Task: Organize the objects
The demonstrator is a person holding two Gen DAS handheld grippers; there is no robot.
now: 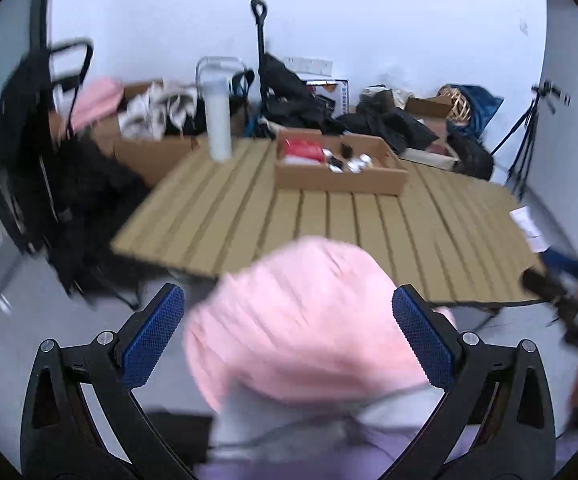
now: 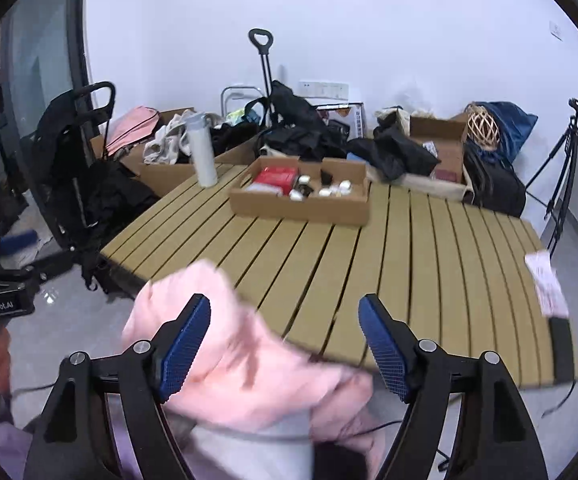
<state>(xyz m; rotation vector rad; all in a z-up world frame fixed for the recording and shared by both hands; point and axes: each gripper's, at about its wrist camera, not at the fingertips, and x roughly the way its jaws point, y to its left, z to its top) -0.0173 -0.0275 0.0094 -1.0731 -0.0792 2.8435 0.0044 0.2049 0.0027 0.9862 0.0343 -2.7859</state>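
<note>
A pink cloth [image 1: 301, 320] lies blurred below the near edge of the slatted wooden table [image 1: 369, 224], between the wide-apart fingers of my left gripper [image 1: 289, 340]; I cannot tell whether the pads touch it. In the right wrist view the same pink cloth [image 2: 241, 364] sits between the spread fingers of my right gripper [image 2: 285, 352], nearer the left pad. Both grippers are open. A shallow cardboard tray [image 2: 301, 208] with a red packet and small white and black items stands at the table's far side.
A white bottle [image 2: 203, 148] stands at the table's far left corner. A paper slip [image 2: 549, 288] and a dark item lie at its right edge. Behind are cardboard boxes, black bags, a trolley handle [image 2: 261, 60] and a tripod [image 2: 565, 168]. A black stroller [image 2: 73, 152] stands left.
</note>
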